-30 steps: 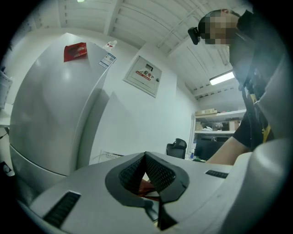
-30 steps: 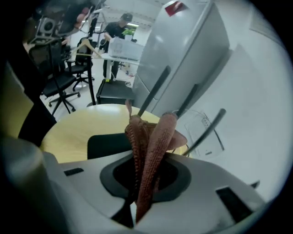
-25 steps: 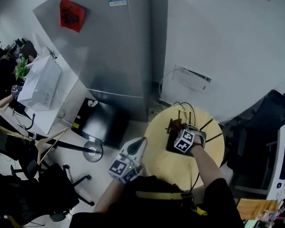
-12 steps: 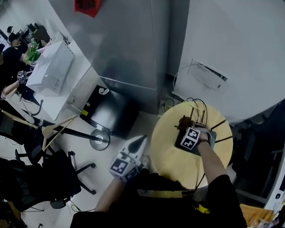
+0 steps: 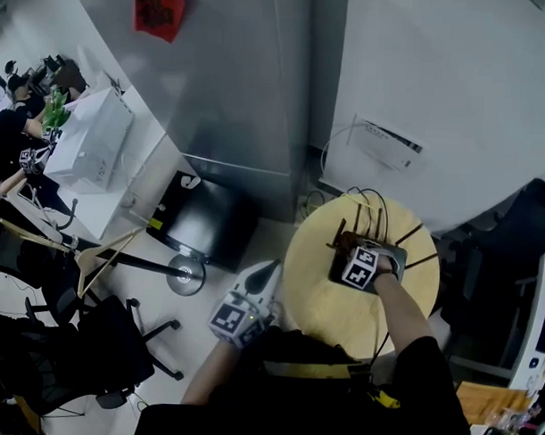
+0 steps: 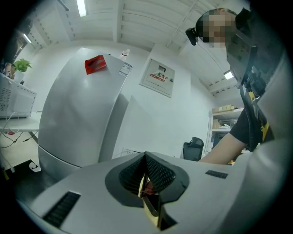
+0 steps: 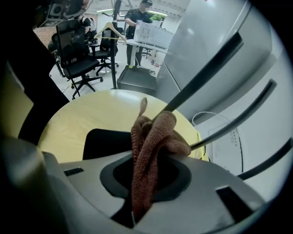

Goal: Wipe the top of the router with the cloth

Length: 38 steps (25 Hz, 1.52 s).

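Observation:
A black router [image 5: 385, 258] with thin antennas [image 5: 411, 233] lies on a round yellow table [image 5: 316, 294]. My right gripper [image 5: 349, 248] is over the router's near-left part, shut on a brown cloth [image 5: 350, 241]. In the right gripper view the bunched cloth [image 7: 147, 145] sticks up from between the jaws of the right gripper [image 7: 143, 185]. The router's black top [image 7: 104, 140] lies just beyond it, and the antennas [image 7: 207, 69] cross diagonally. My left gripper [image 5: 269, 269] hangs off the table's left edge, shut and holding nothing. In its own view the left gripper [image 6: 145, 161] points at the fridge and wall.
A silver refrigerator [image 5: 232, 86] stands behind the table, with a black box [image 5: 201, 220] on the floor beside it. A coat stand base [image 5: 185, 277] and a black office chair [image 5: 99, 340] are at the left. Cables [image 5: 367, 199] run off the table's far edge toward a white wall unit [image 5: 387, 145].
The head view has swung a little. My right gripper with the cloth has shifted slightly over the router. The left gripper has stayed in place.

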Available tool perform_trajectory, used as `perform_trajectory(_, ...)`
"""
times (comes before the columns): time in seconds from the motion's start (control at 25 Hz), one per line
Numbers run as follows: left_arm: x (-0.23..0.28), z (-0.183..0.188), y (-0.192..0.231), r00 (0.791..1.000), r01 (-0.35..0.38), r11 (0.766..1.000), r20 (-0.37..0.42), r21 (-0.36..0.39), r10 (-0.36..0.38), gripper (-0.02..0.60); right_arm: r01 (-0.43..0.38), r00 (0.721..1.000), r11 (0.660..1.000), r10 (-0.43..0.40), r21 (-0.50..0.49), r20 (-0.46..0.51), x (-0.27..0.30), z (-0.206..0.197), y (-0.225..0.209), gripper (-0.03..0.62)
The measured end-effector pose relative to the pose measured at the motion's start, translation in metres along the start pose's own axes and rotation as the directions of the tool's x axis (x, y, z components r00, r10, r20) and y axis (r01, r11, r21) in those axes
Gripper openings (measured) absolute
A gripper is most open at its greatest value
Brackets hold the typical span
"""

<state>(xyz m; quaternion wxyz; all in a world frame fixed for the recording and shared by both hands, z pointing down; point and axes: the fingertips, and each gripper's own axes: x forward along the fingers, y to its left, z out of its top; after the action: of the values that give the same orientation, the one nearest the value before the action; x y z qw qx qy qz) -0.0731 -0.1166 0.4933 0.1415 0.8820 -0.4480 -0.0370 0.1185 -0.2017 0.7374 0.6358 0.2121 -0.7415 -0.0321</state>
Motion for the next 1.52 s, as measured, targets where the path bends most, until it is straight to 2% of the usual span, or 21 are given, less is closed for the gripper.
perform_trajectory(0.2,0.003,0.0,-0.006,1.0,0.023,1.0,0.008,-0.006,-0.023,-0.009,-0.047,0.998,0.999,0.047,0.001,-0.029,-0.005,-0.002,0.018,0.064)
perform_trajectory(0.52,0.002,-0.002,-0.014,0.999,0.054,0.998,0.008,-0.013,-0.054,-0.009,-0.071,0.997,0.997,0.071,-0.008,-0.021,-0.014,-0.002,0.043,0.064)
perform_trajectory(0.76,0.001,-0.004,-0.017,0.997,0.071,0.997,0.011,-0.012,-0.071,-0.008,-0.089,0.996,0.994,0.089,-0.07,-0.012,-0.022,-0.003,0.072,0.064)
perform_trajectory(1.12,0.02,-0.003,-0.036,0.985,0.172,0.985,-0.006,0.028,-0.172,-0.008,-0.142,0.99,0.989,0.142,-0.04,-0.002,-0.03,-0.003,0.096,0.066)
perform_trajectory(1.36,0.033,-0.001,-0.05,0.974,0.224,0.975,-0.028,0.014,-0.223,-0.008,-0.151,0.988,0.988,0.152,-0.012,0.016,-0.032,-0.005,0.101,0.064)
perform_trajectory(1.52,0.042,0.0,-0.058,0.966,0.256,0.966,-0.032,0.036,-0.255,-0.008,-0.178,0.983,0.984,0.177,0.006,0.037,-0.034,-0.007,0.105,0.064)
